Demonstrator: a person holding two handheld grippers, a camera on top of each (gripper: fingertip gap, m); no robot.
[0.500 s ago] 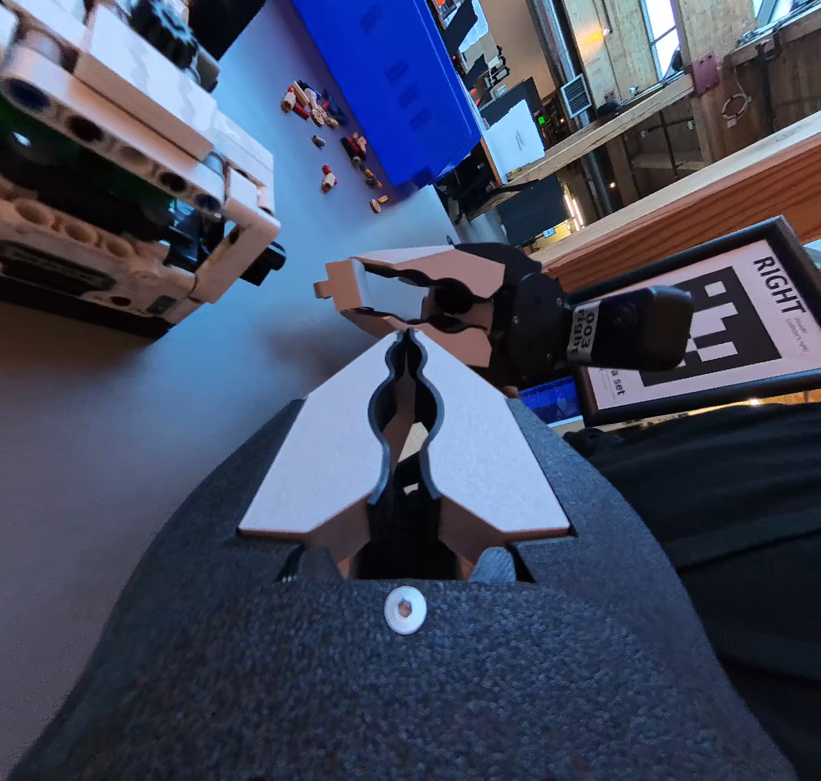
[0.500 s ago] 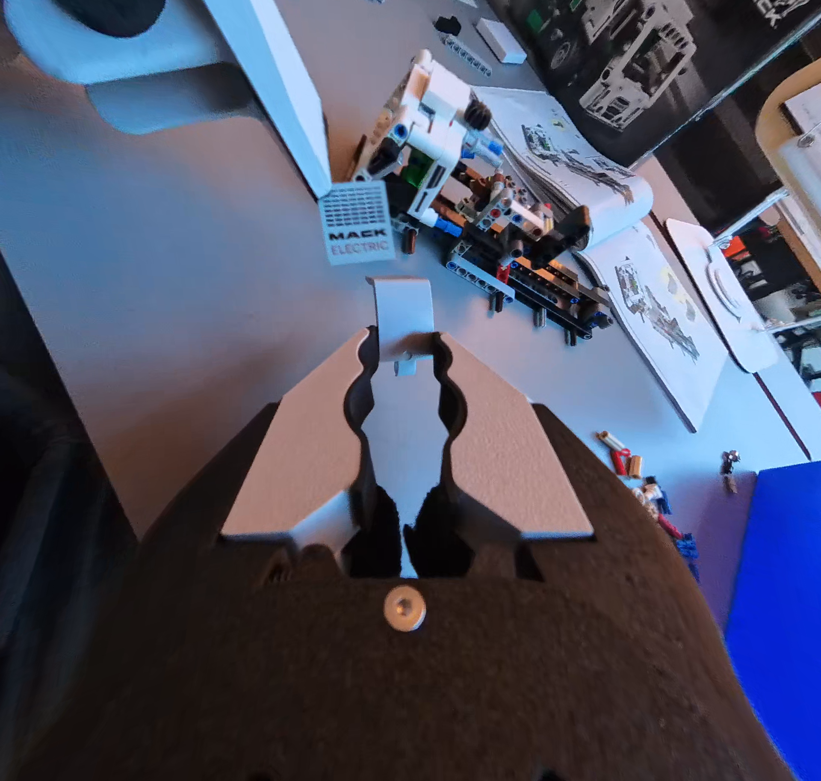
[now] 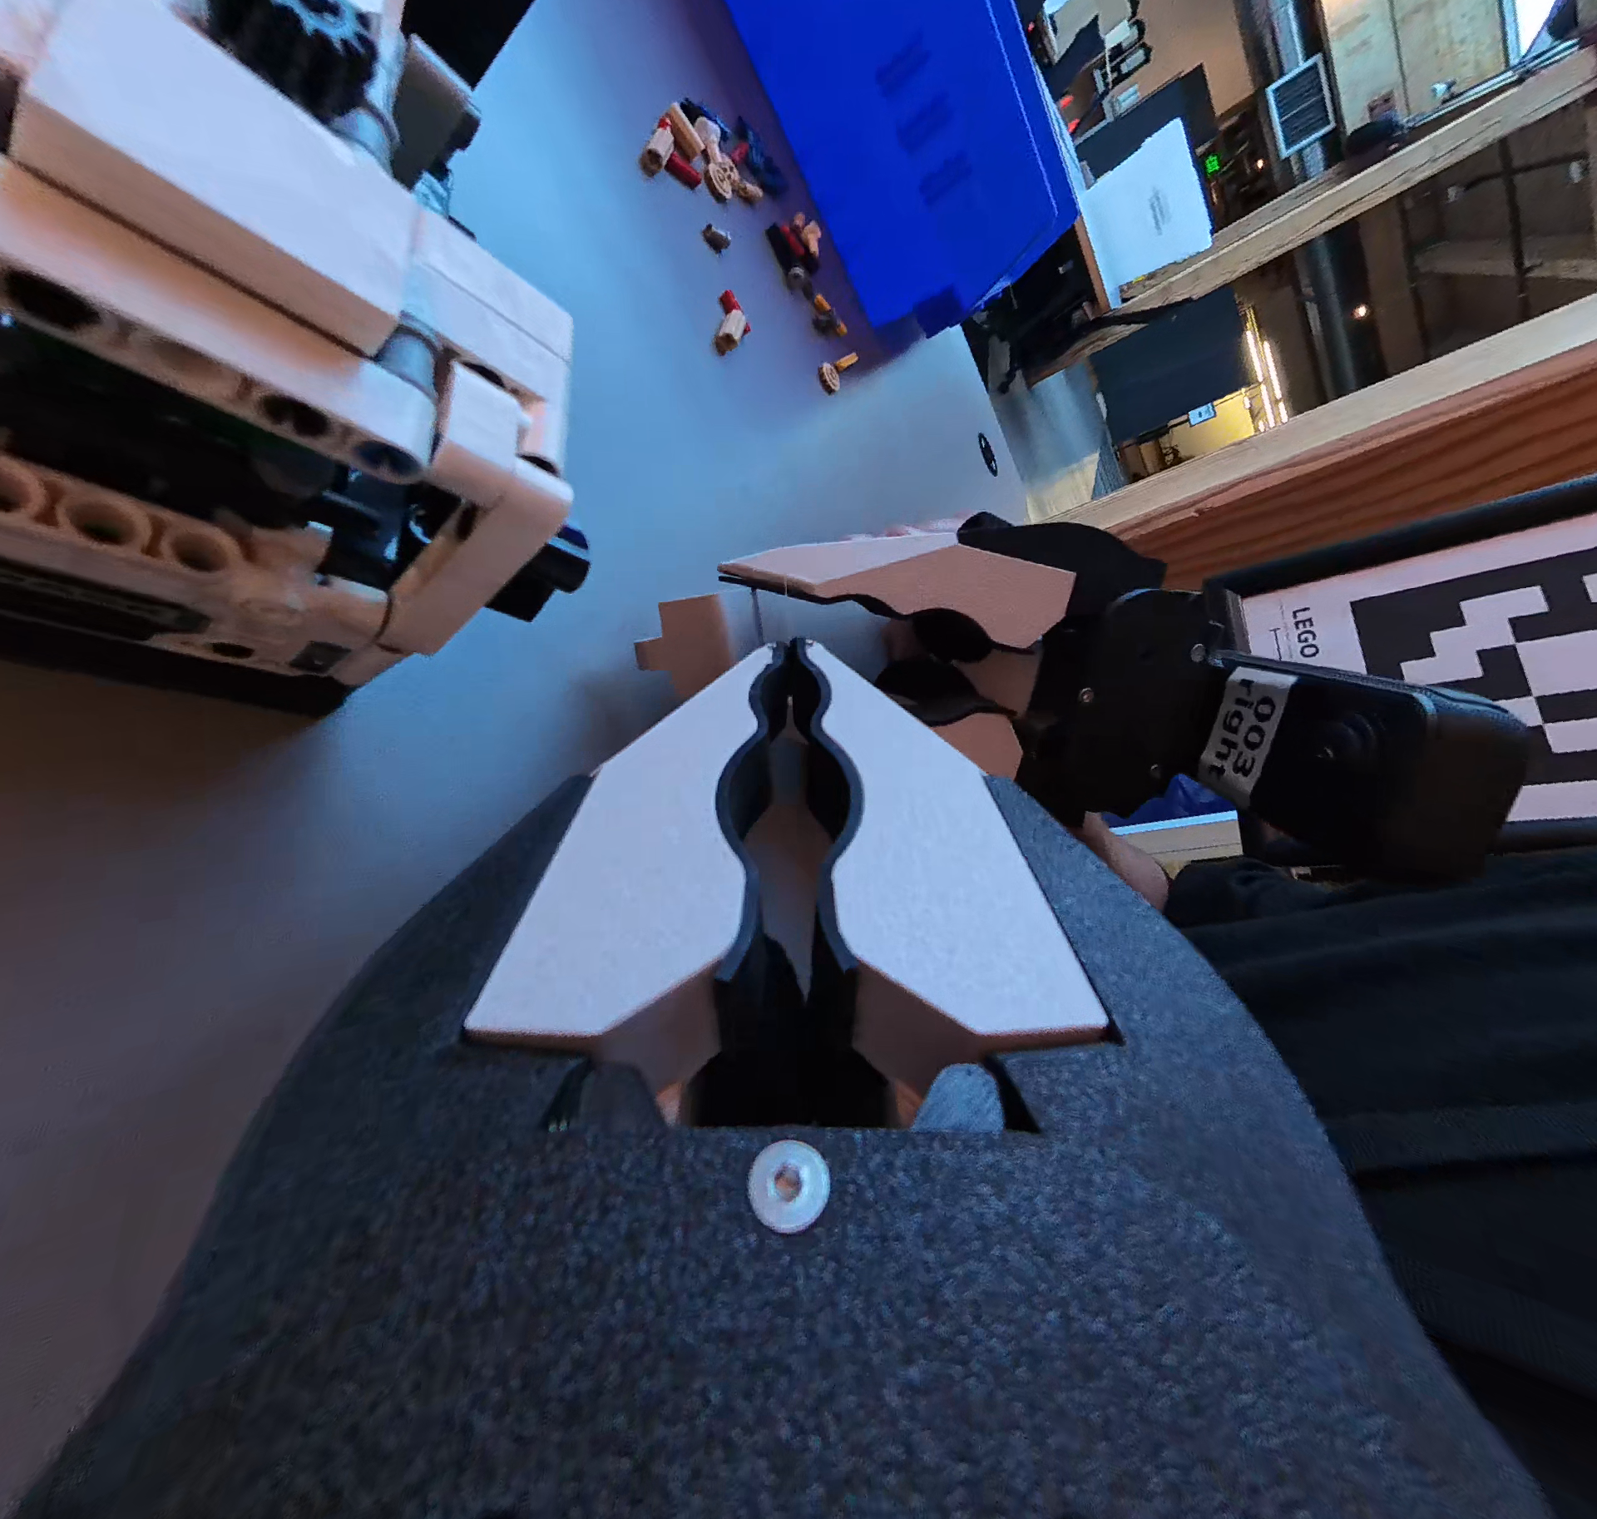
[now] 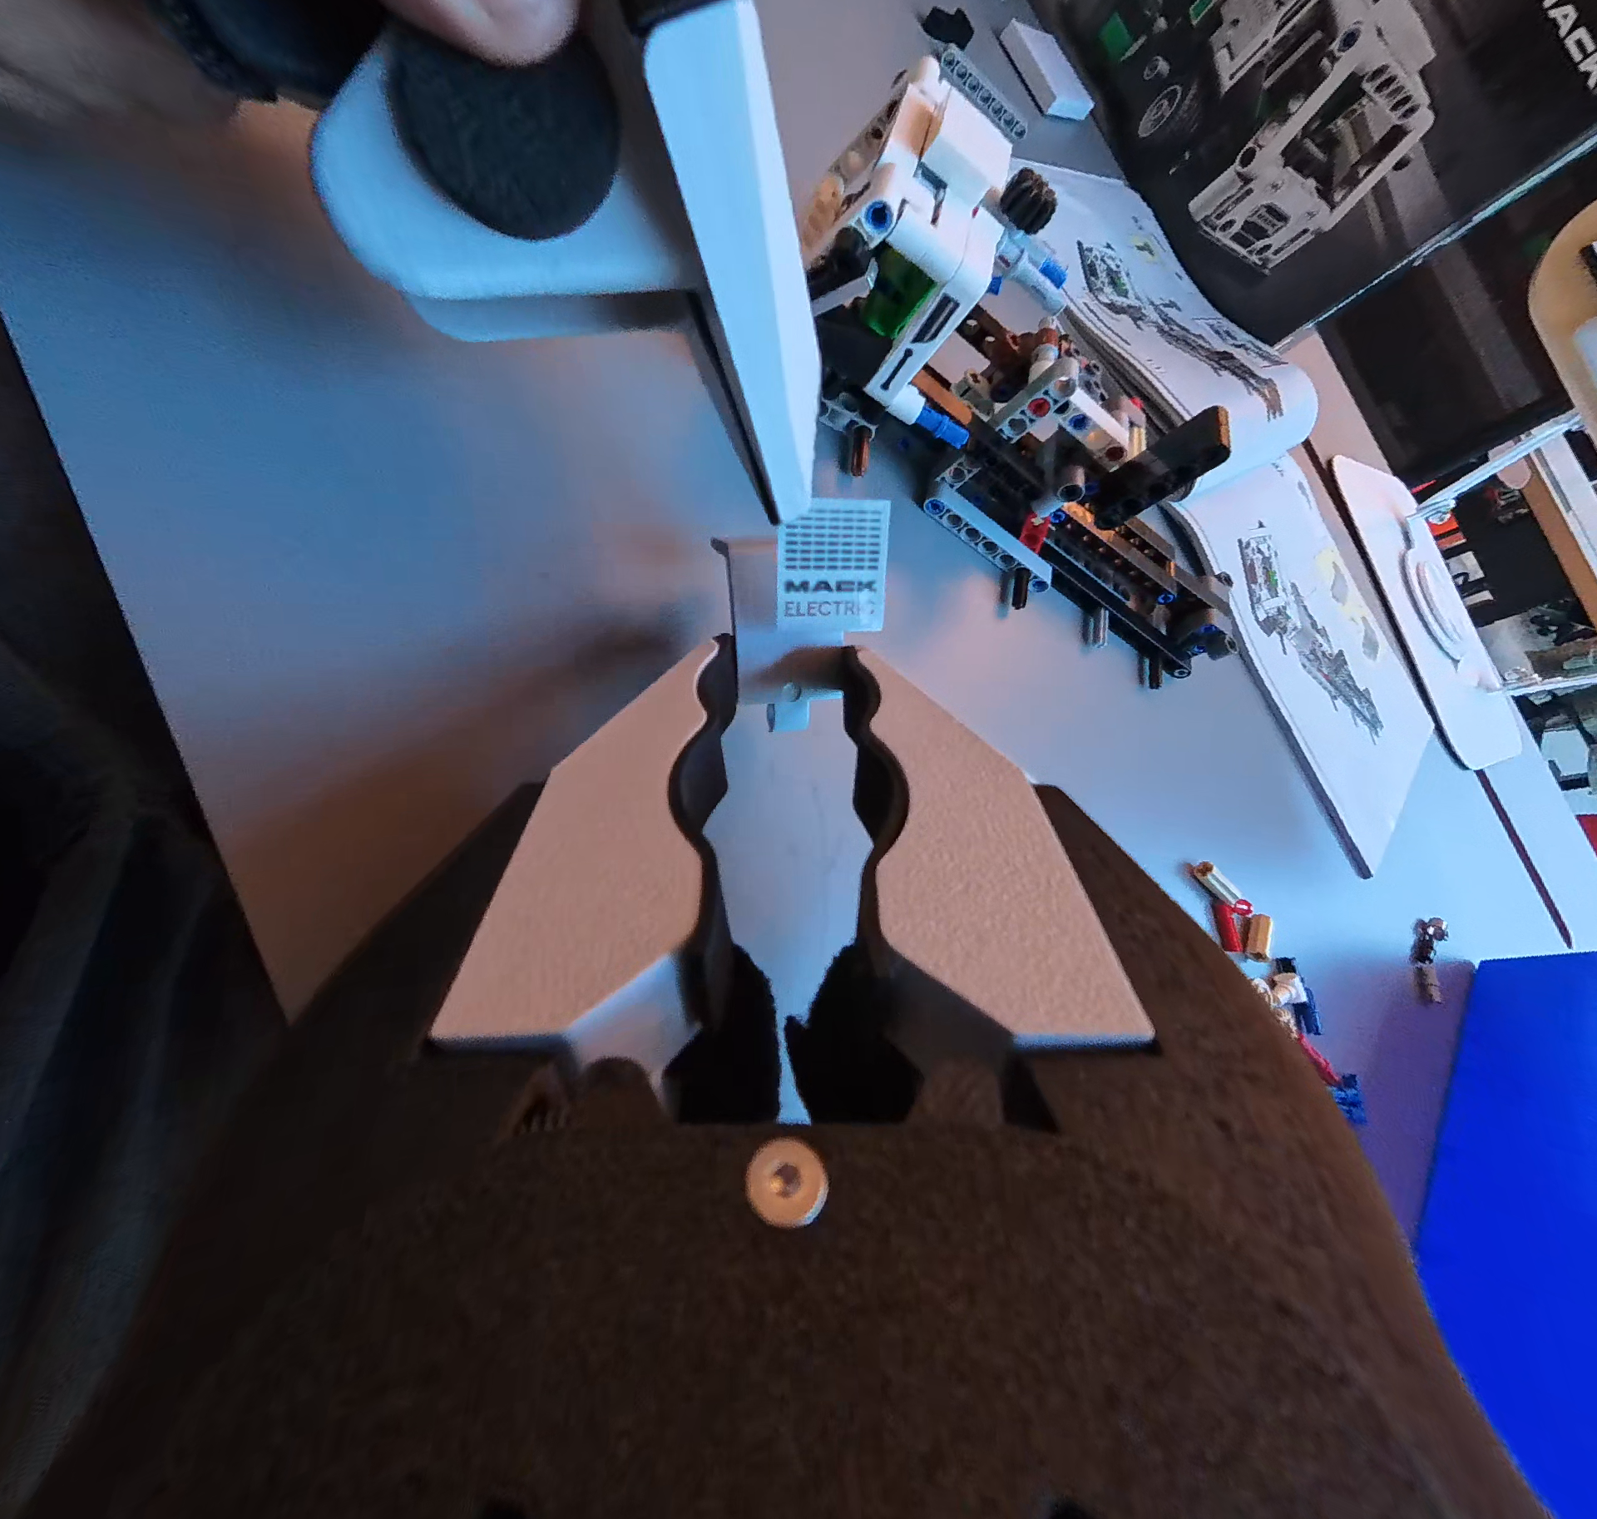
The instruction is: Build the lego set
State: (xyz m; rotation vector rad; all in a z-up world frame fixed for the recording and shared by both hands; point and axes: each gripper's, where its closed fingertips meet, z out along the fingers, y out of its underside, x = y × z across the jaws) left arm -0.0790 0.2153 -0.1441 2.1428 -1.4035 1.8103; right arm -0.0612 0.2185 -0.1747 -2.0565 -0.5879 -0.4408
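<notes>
Left wrist view: the left tool has its two pale fingers pinched almost together on the thin edge of a small printed sticker, barely visible edge-on at the tips; half a second ago these tips stood apart from the right tool, now they meet it; the right tool grips a flat white lego panel just beyond; the half-built white and black lego truck sits at left on the grey bench, with loose small pins beside a blue bin.

Right wrist view: the right tool is closed on the white panel's lower edge; the sticker, earlier hanging clear over the bench, now lies over the panel's face, held from above by the left tool; the truck chassis and open instruction booklet lie behind; judging by this, the sticker is being laid on, and alignment matters before pressing.
</notes>
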